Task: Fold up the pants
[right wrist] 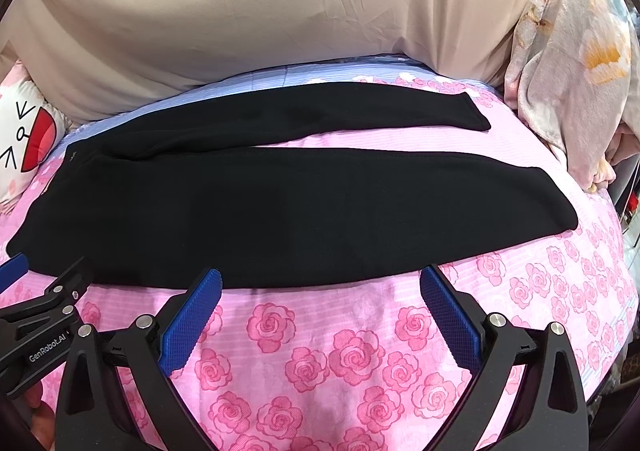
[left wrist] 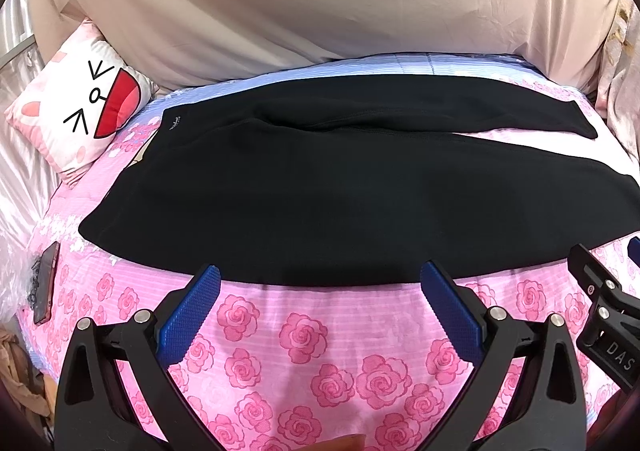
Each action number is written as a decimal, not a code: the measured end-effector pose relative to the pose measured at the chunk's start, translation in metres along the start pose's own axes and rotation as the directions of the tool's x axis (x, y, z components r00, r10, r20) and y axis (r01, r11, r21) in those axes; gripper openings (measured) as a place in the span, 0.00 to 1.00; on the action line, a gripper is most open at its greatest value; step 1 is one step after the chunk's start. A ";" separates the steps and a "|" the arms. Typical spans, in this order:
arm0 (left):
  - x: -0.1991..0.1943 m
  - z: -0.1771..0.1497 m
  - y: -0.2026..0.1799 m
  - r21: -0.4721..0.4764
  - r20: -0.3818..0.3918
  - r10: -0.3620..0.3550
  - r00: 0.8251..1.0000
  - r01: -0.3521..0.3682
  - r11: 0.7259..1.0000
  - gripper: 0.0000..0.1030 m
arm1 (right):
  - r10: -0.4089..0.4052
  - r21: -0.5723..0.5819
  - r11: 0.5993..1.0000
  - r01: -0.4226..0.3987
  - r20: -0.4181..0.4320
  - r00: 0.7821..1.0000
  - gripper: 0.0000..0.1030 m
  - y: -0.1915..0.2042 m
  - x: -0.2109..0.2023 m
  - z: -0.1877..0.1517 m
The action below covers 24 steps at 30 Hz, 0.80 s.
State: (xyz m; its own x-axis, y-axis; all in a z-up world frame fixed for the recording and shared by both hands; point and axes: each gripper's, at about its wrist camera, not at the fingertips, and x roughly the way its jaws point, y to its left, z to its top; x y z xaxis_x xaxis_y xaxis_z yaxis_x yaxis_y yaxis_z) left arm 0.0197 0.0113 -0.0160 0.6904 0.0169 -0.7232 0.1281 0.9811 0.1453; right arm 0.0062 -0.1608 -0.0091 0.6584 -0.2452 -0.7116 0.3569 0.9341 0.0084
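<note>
**Both jaws wide at the near edge of the pants, first fold not yet begun**

From my left wrist: my left gripper (left wrist: 320, 279) stands with jaws spread wide and holds nothing; its blue pads (left wrist: 191, 315) hang over the rose-print bedspread (left wrist: 304, 335), tips just at the near edge of the black pants (left wrist: 320, 195); the pants lie flat across the bed, waistband toward the left edge by the cartoon-face pillow (left wrist: 80, 107), the two legs running to the right and parted into a narrow V; a phone (left wrist: 47, 283) lies near the left edge of the bed, well apart from the cloth; my right gripper (left wrist: 608, 315) shows at the right side, near the hem of the nearer leg.

From my right wrist: my right gripper (right wrist: 320, 283) is likewise wide and empty, tips at the near edge of the nearer leg (right wrist: 360, 211); the farther leg (right wrist: 360, 107) lies toward the far edge under the beige sheet (right wrist: 280, 11); a floral blanket (right wrist: 572, 51) is heaped at the far right corner.

I judge this the approach before folding leg over leg; next I should pinch the near edge at both points, lift together, and carry it across onto the farther leg, keeping the cloth taut so it does not bunch.
</note>
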 end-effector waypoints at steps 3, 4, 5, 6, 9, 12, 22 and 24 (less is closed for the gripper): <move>0.002 0.002 -0.002 0.001 -0.004 0.004 1.000 -0.004 1.000 0.95 | 0.000 0.000 1.000 0.000 -0.003 1.000 0.95 0.000 0.001 -0.001; 0.003 0.002 -0.003 0.002 -0.006 0.004 1.000 -0.004 1.000 0.95 | 0.001 0.001 1.000 -0.001 -0.005 1.000 0.95 -0.001 0.002 -0.001; 0.004 0.002 -0.003 0.003 -0.009 0.004 1.000 -0.004 1.000 0.95 | 0.001 0.002 1.000 -0.001 -0.007 1.000 0.95 -0.001 0.003 0.000; 0.006 0.003 -0.003 0.003 -0.011 0.005 1.000 -0.005 1.000 0.95 | 0.001 0.002 1.000 -0.001 -0.009 1.000 0.95 -0.001 0.005 0.001; 0.009 0.004 -0.005 0.006 -0.017 0.006 1.000 -0.006 1.000 0.95 | 0.000 0.007 1.000 0.000 -0.014 1.000 0.95 -0.002 0.009 0.003; 0.013 0.005 -0.006 0.010 -0.025 0.005 1.000 -0.004 1.000 0.95 | 0.000 0.009 1.000 0.000 -0.022 1.000 0.95 -0.002 0.014 0.003; 0.040 0.020 -0.002 0.055 -0.106 -0.021 0.994 0.027 0.998 0.95 | -0.005 -0.024 1.000 0.007 0.092 0.996 0.95 -0.027 0.019 0.026; 0.049 0.032 0.011 0.039 -0.112 -0.050 0.992 0.054 0.998 0.95 | -0.028 -0.022 0.999 0.030 0.090 0.996 0.95 -0.053 0.033 0.047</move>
State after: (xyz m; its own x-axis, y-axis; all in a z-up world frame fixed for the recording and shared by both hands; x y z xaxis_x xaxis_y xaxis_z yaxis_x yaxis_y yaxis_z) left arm 0.0782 0.0165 -0.0283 0.5989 -0.0102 -0.8007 0.1929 0.9723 0.1319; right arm 0.0403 -0.2302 0.0006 0.7052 -0.2938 -0.6453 0.3621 0.9317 -0.0284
